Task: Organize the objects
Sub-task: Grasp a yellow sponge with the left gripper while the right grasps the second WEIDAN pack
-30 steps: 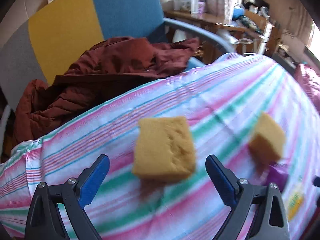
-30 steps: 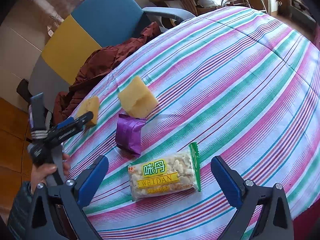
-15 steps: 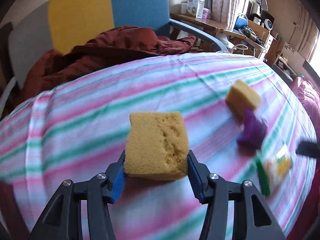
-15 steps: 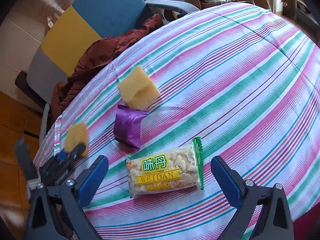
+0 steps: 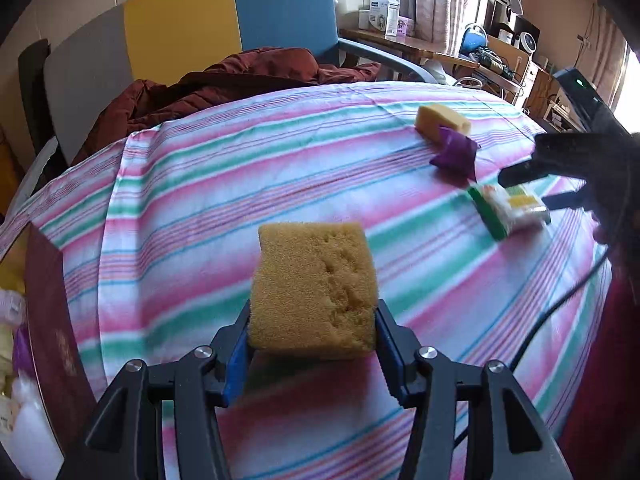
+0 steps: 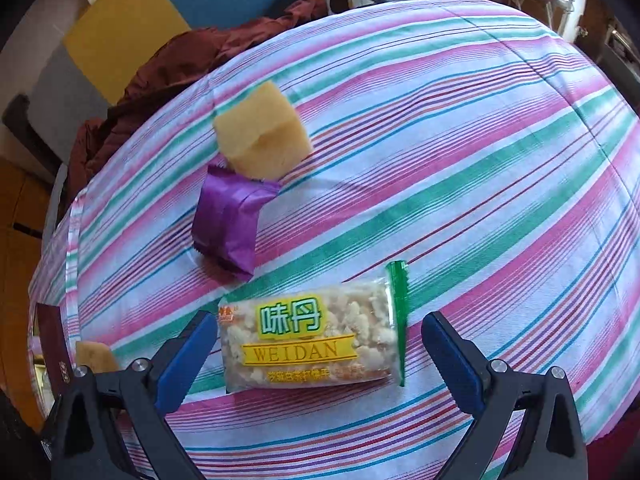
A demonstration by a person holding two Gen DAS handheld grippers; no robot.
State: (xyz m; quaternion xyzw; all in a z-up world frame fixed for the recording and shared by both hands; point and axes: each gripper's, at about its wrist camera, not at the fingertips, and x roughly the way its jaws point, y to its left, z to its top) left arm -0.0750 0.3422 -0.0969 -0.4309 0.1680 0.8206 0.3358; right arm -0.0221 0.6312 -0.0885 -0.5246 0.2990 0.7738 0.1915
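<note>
My left gripper (image 5: 312,354) is shut on a yellow sponge (image 5: 314,290) and holds it above the striped tablecloth (image 5: 240,184). A second yellow sponge (image 6: 262,132), a purple snack pouch (image 6: 230,220) and a clear WEIDAN snack packet (image 6: 314,344) lie on the cloth. My right gripper (image 6: 316,360) is open, its blue fingers either side of the WEIDAN packet, low over it. In the left wrist view the right gripper (image 5: 560,184) hovers by the packet (image 5: 508,208), beyond the pouch (image 5: 454,152) and second sponge (image 5: 442,122).
A dark red box (image 5: 52,320) stands at the table's left edge with white and purple items inside. A chair (image 5: 180,28) with a maroon jacket (image 5: 224,84) is behind the table. A cluttered desk (image 5: 420,44) lies at the far right.
My left gripper closed on the sponge and carried it left toward the red box. My right gripper moved down and forward over the WEIDAN packet, still open.
</note>
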